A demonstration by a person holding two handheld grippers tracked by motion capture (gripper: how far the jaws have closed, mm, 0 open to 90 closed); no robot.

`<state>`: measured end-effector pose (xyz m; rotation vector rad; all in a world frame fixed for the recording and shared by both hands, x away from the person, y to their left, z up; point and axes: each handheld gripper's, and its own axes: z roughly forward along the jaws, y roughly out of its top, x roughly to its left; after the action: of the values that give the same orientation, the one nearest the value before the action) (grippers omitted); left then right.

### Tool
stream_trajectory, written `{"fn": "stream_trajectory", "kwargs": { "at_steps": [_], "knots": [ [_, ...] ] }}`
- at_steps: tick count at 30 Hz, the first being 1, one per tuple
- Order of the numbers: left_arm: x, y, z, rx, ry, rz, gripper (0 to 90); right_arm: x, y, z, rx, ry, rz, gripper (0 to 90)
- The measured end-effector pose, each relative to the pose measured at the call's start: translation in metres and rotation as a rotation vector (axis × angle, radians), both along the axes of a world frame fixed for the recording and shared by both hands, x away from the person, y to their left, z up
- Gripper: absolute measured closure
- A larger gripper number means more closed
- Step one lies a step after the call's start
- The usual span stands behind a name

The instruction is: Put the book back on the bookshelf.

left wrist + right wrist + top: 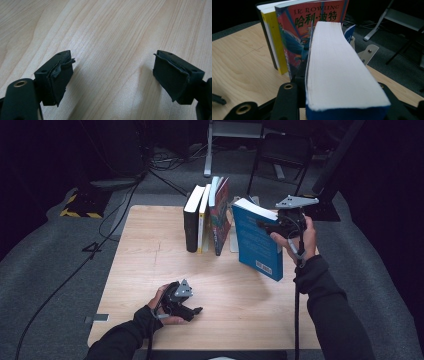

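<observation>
My right gripper (265, 223) is shut on a thick blue book (256, 240), held tilted above the right half of the wooden table (150, 270). In the right gripper view the book's white page block (337, 75) sits clamped between the two black jaws. Just left of it stands a row of upright books (206, 215): a black one, a yellow-spined one and a colourful one (312, 27) with red cover and Chinese lettering. My left gripper (192, 312) rests near the table's front edge, open, with bare wood between its pads (60, 77).
A metal bookend (368, 52) stands behind the book row. Beyond the table are cables, a black folding chair (282, 152) and a yellow-black striped floor piece (80, 205). Open tabletop lies in front of the books.
</observation>
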<state>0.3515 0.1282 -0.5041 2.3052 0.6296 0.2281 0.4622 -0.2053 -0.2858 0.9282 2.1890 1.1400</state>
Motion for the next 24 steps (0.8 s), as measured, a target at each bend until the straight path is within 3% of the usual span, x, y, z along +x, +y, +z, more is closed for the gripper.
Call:
{"fn": "stream_trajectory", "kwargs": {
  "at_steps": [10,15,24],
  "knots": [
    [0.0,0.0,0.0,0.002,-0.002,0.0,16.9,0.026,0.01,0.004,0.021,-0.018,-0.074,59.8],
    [0.0,0.0,0.0,0.002,-0.002,-0.001,16.8,0.042,0.008,0.007,0.052,-0.022,-0.097,59.7],
    [0.0,0.0,0.0,0.0,-0.001,0.0,16.8,0.066,0.017,0.006,0.057,-0.022,-0.123,59.6]
  ]
}}
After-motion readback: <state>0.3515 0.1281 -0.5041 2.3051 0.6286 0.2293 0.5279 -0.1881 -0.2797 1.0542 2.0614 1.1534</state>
